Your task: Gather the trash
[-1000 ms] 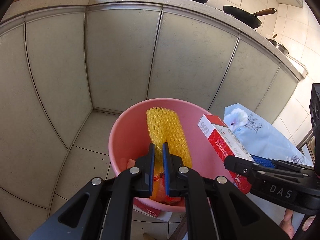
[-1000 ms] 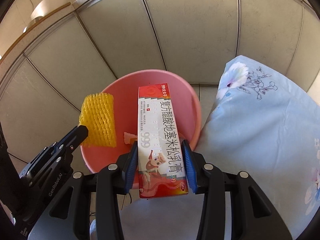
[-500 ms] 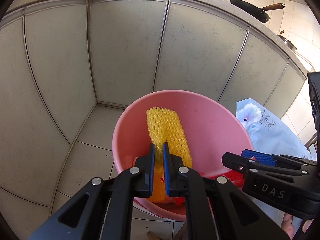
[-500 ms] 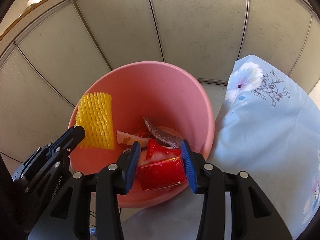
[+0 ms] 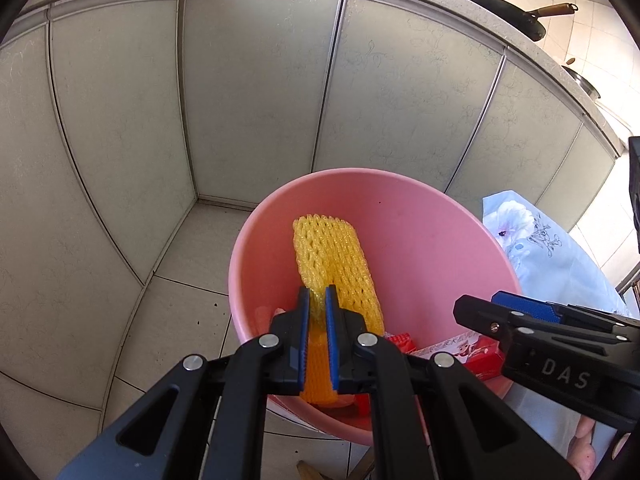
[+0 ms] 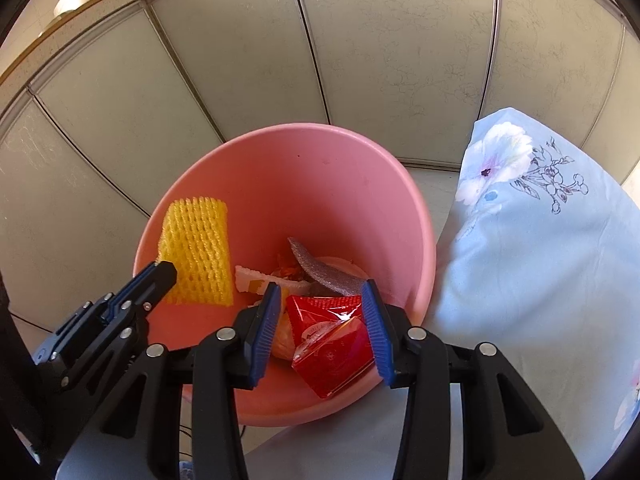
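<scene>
Moved since a second ago: box [image 6: 334,344], upright over the bin [image 6: 360,168] then, now end-down inside the rim, between our right tongs [image 6: 322,332].
Right tongs: mid-wide; whether the pads grip the box, we cannot tell.
Left tongs [image 5: 317,320]: narrow, pinching yellow foam net [image 5: 336,260], which now hangs lower within the bin.
Bin: on the floor, left of the blue cloth [image 6: 540,260], scraps at its bottom.
Judgement: both items over target; release remains.
</scene>
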The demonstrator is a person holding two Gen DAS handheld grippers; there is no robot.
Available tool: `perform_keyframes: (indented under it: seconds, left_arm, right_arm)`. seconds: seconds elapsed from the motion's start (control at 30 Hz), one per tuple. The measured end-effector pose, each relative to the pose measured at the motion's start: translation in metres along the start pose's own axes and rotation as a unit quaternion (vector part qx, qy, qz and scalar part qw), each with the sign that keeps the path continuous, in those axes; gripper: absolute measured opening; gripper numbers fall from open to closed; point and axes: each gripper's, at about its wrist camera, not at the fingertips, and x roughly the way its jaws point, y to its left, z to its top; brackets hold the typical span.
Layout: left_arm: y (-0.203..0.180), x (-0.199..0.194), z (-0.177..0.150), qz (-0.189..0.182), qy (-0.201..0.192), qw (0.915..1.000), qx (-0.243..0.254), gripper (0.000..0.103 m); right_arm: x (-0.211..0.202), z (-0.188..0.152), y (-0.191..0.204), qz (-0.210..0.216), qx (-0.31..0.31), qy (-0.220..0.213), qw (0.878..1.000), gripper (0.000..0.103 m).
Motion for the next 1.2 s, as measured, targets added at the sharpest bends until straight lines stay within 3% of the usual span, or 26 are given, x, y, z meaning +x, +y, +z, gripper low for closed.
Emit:
perform_keyframes:
  seconds: [0.17, 0.23, 0.4, 0.53, 1.2]
  left_arm:
    - [0.001, 0.001, 0.000, 0.006, 0.006, 1.0000, -0.005, 0.012]
    - [0.002, 0.002, 0.000, 0.007, 0.011, 0.9999, -0.006, 0.026]
    - [0.002, -0.001, 0.000, 0.003, 0.003, 1.0000, -0.003, 0.033]
    - [0.000, -0.006, 0.000, 0.002, -0.005, 1.0000, 0.004, 0.050]
    - [-0.006, -0.039, 0.008, -0.015, -0.029, 0.9993, 0.015, 0.071]
  right_arm:
    - [-0.005, -0.001, -0.001, 0.018, 0.009, -0.016, 1.000, 0.043]
    - [-0.008, 0.000, -0.001, 0.020, 0.012, -0.021, 1.000, 0.043]
    - [-0.015, 0.000, -0.003, 0.029, 0.016, -0.031, 0.999, 0.043]
    - [-0.020, 0.000, -0.002, 0.032, 0.013, -0.037, 0.999, 0.043]
    - [-0.048, -0.003, -0.012, 0.040, 0.013, -0.076, 0.996, 0.043]
